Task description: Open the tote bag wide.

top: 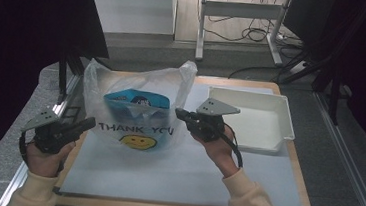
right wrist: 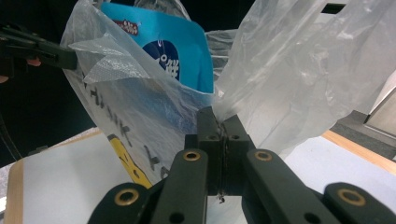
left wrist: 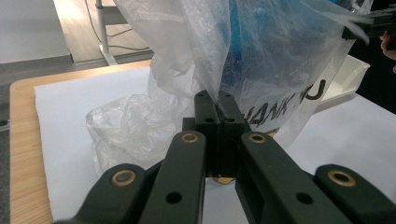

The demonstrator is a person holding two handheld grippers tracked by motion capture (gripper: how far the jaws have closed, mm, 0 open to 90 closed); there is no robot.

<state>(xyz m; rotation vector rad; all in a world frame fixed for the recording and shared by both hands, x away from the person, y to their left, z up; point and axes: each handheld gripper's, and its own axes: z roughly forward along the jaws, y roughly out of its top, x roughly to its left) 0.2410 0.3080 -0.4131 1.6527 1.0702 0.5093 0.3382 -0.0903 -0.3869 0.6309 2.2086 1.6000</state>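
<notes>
Surface: a light wooden table [top: 298,191] is carrying a pale blue-white sheet [top: 184,176].
On sheet: a clear plastic smiley-print bag [top: 138,129] and a white rectangular plastic tray [top: 287,114] are resting well apart.

My left black two-jaw gripper [top: 90,121] is clamped on the clear plastic bag's [top: 137,86] left edge, forearm low. My right black gripper [top: 178,113] pinches its right edge, wrist raised.
</notes>
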